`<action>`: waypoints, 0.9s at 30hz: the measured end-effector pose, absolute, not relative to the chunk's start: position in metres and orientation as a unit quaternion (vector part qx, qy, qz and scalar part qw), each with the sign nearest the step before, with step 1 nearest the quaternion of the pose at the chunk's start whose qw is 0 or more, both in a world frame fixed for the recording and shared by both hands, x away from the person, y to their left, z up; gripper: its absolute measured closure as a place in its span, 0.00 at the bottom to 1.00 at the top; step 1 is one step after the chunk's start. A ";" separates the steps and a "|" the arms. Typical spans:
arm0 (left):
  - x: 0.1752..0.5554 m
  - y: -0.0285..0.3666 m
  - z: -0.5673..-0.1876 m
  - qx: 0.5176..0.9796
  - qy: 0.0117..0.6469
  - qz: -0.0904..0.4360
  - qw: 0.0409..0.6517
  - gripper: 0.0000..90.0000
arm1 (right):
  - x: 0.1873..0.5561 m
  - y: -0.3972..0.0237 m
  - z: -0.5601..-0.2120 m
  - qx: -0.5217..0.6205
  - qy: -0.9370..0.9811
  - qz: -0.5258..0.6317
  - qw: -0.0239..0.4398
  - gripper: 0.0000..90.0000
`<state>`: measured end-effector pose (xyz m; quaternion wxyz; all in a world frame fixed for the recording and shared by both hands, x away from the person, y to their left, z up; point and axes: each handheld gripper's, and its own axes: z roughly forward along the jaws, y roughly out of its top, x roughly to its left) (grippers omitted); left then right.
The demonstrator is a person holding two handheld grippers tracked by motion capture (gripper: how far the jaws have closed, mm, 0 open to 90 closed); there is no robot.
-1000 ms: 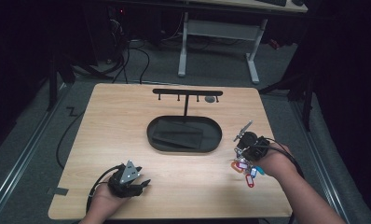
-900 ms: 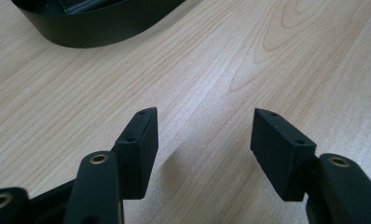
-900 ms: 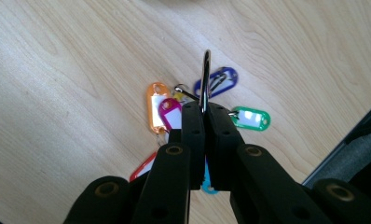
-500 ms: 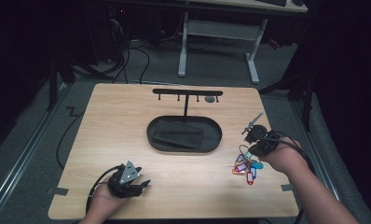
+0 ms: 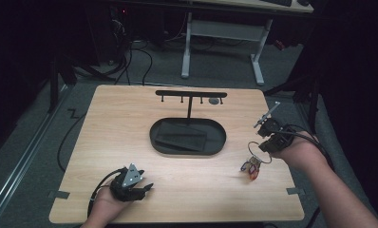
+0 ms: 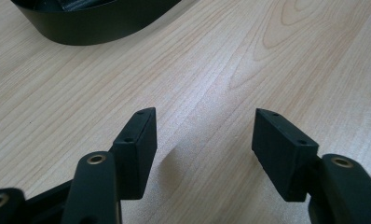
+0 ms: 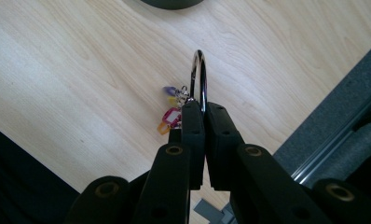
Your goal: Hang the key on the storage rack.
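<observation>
Wooden table (image 5: 130, 123): one key ring (image 5: 259, 146), one tray (image 5: 220, 142).

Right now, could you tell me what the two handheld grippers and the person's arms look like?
Both grippers are black. The left gripper carries a grey three-cornered plate on top and trails a black cable; its jaws end in flat rectangular pads with small screw holes. The right gripper shows brass-coloured pivot pins in its own view. The forearms are bare, with no sleeves visible.

tray (image 6: 95, 23): cut off by top edge | key tags (image 7: 170, 116): partly hidden behind right claw (image 7: 201, 109)
</observation>
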<state>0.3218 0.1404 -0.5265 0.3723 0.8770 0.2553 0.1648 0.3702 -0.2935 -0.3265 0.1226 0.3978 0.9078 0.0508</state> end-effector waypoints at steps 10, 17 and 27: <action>0.322 0.140 -0.526 0.876 0.255 0.168 0.374 0.45 | 0.377 -0.288 -0.312 0.394 0.908 0.055 0.131 0.97; 0.321 0.141 -0.527 0.876 0.256 0.167 0.373 0.45 | 0.383 -0.279 -0.307 0.386 0.910 0.067 0.135 0.97; 0.321 0.142 -0.526 0.872 0.263 0.174 0.374 0.45 | 0.391 -0.268 -0.305 0.373 0.914 0.077 0.139 0.97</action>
